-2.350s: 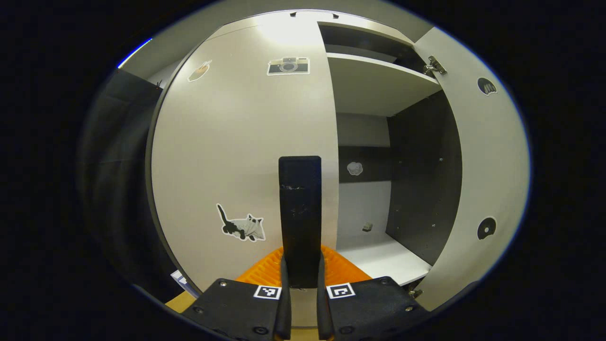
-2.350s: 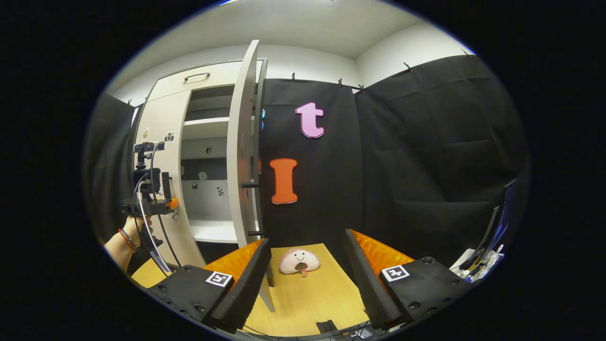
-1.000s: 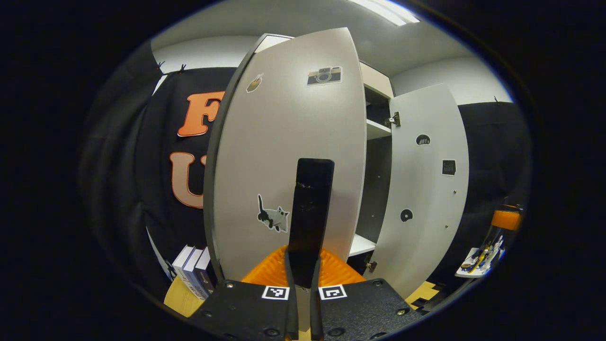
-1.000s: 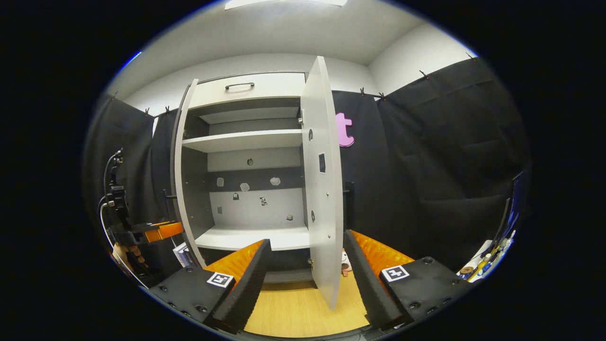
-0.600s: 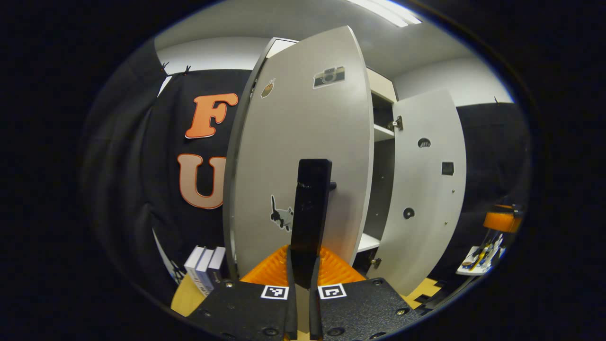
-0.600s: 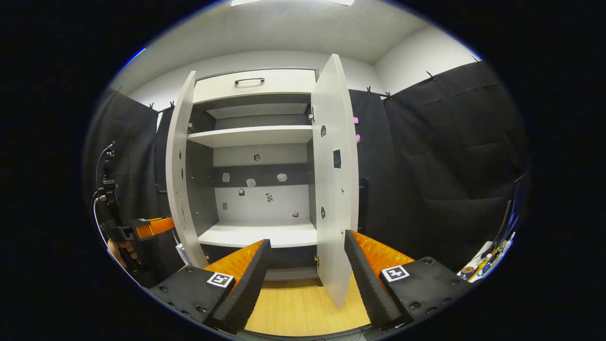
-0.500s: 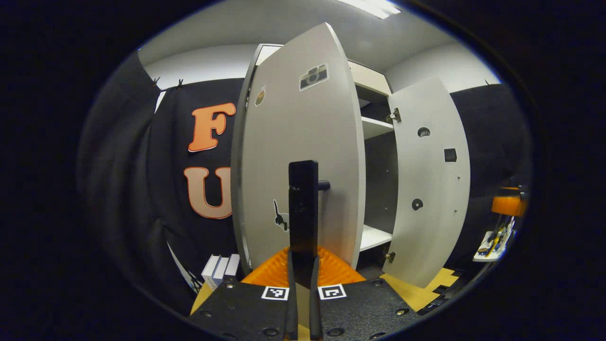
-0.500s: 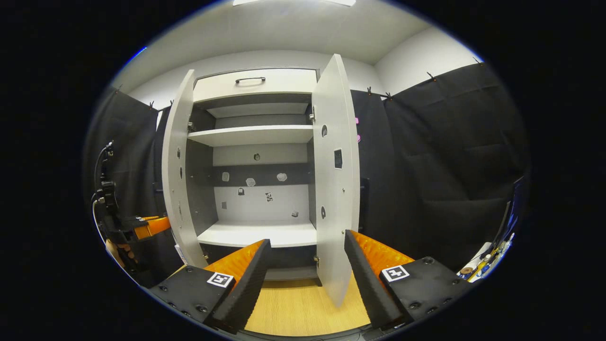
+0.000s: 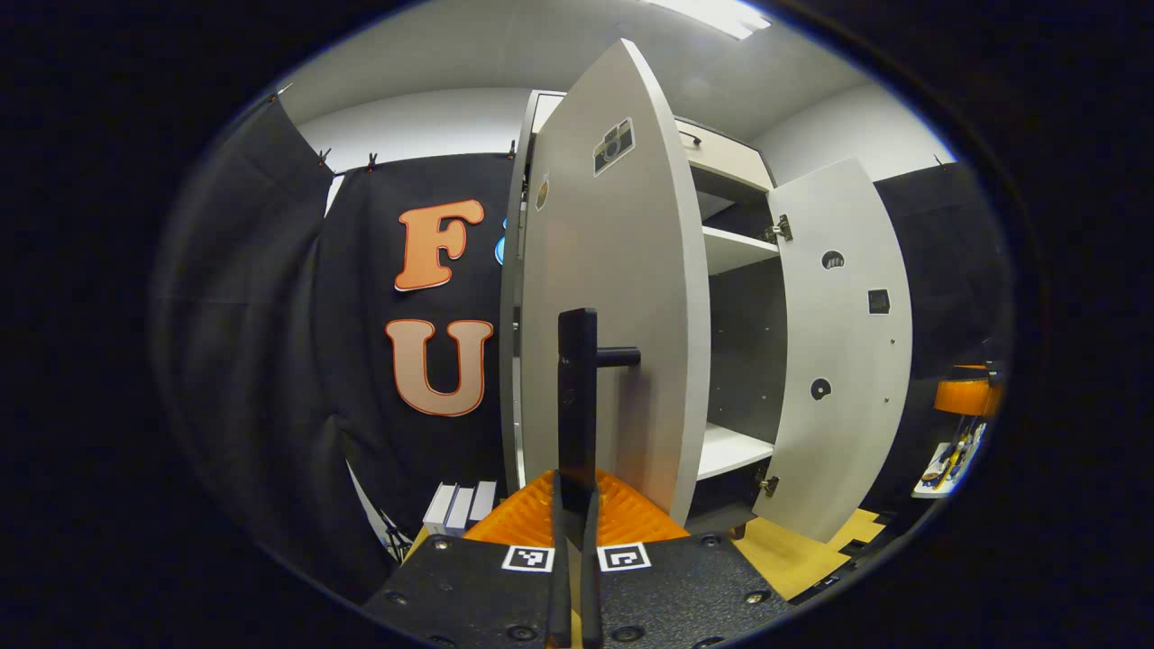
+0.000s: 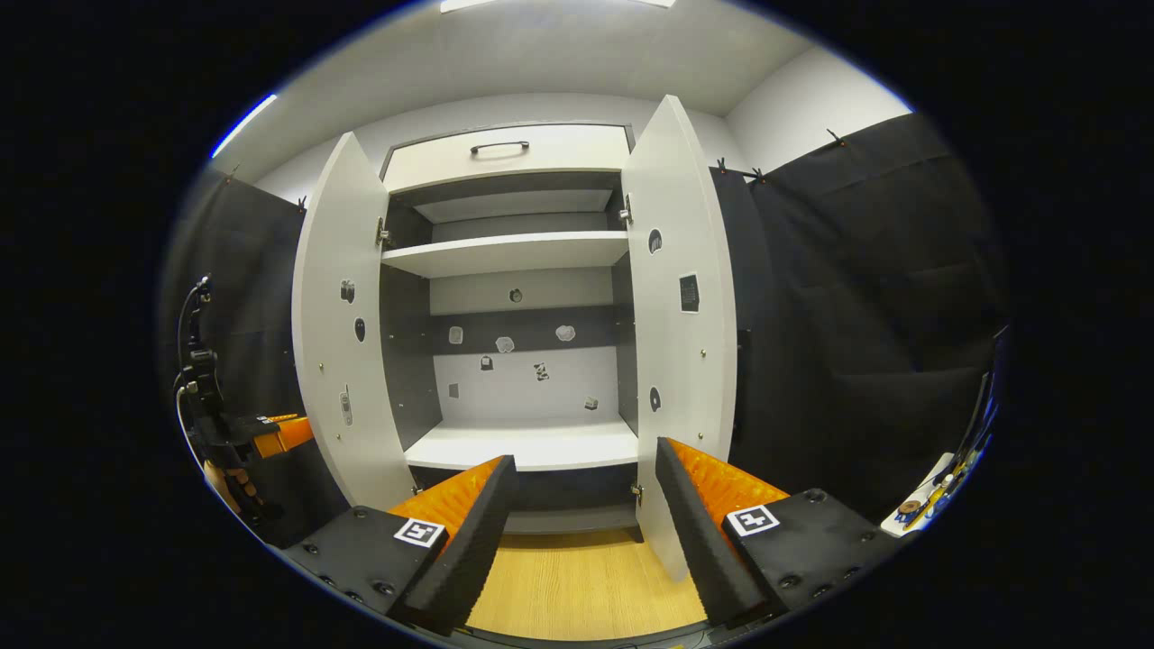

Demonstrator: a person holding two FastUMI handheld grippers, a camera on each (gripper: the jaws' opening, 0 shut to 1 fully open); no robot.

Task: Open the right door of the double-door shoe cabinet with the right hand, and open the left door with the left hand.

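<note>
We stand in a booth hung with black cloth, with a white ceiling above and a pale wooden floor (image 10: 577,586) in front of the shoe cabinet (image 10: 505,149), which sits against the back wall. Both of its doors are swung out. In the right gripper view the right door (image 10: 681,361) stands open past the cabinet's right edge and the left door (image 10: 338,361) past its left edge, with the shelves (image 10: 505,252) bare between them.

Our right gripper (image 10: 577,487) hangs before the cabinet, its fingers spread wide and holding nothing; the lower edge of the right door falls between them in the picture, but we judge it lies farther off and untouched.

In the left gripper view our left gripper (image 9: 575,532) has its fingers pressed together on the dark upright handle (image 9: 577,397) of the left door (image 9: 613,315), whose outer face with its stickers turns toward us. A few books (image 9: 460,507) stand by the cloth near the door's lower corner.

We take the step in hand to be the last of the left door's swing, and the task looks nearly done. The next move, as we judge it, calls for spreading the left fingers and drawing straight back off the handle without dragging the door closed.
</note>
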